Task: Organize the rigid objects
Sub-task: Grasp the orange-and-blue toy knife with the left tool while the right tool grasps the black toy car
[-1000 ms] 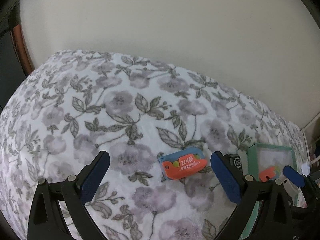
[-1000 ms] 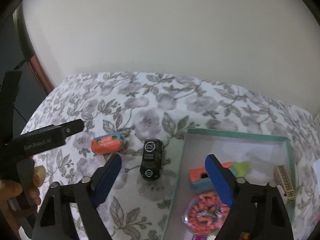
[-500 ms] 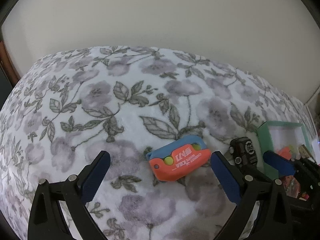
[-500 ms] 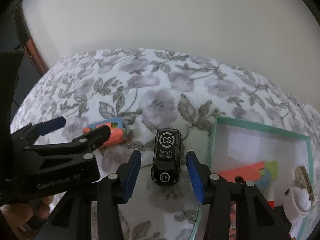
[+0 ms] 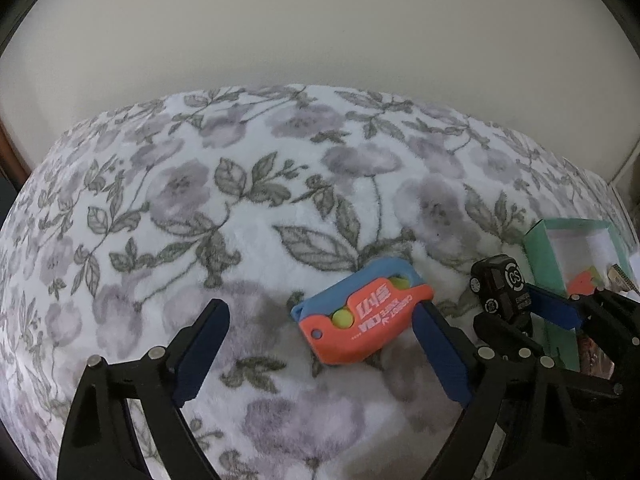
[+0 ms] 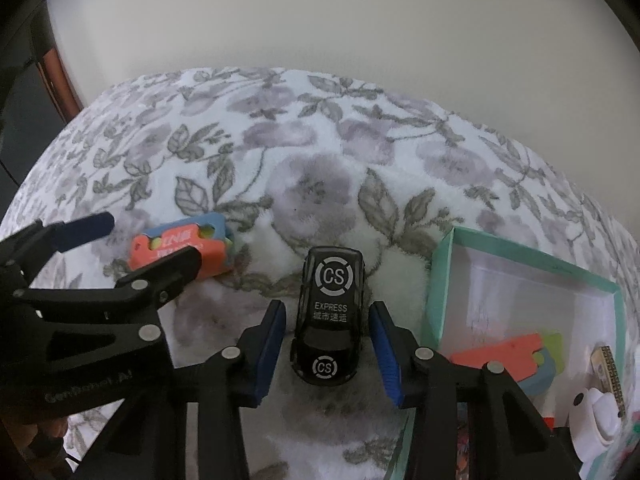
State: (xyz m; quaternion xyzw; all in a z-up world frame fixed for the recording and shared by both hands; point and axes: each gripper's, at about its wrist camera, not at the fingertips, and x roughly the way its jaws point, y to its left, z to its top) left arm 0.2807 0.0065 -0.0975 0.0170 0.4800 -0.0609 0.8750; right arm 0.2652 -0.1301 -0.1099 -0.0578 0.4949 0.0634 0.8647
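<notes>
An orange and blue toy cutter lies on the floral blanket between the wide-open fingers of my left gripper, nearer the right finger. It also shows in the right wrist view. A black toy car marked CS EXPRESS sits between the fingers of my right gripper, which is open with small gaps on both sides. The car also shows in the left wrist view. A mint-green box stands right of the car.
The green box holds an orange and blue piece, a patterned block, a white object and other small toys. The floral blanket covers the whole surface. A pale wall stands behind. The left gripper crosses the right wrist view.
Both grippers have moved forward and down. The cutter now lies between the left fingers. The right fingers have narrowed and now flank the black car.
</notes>
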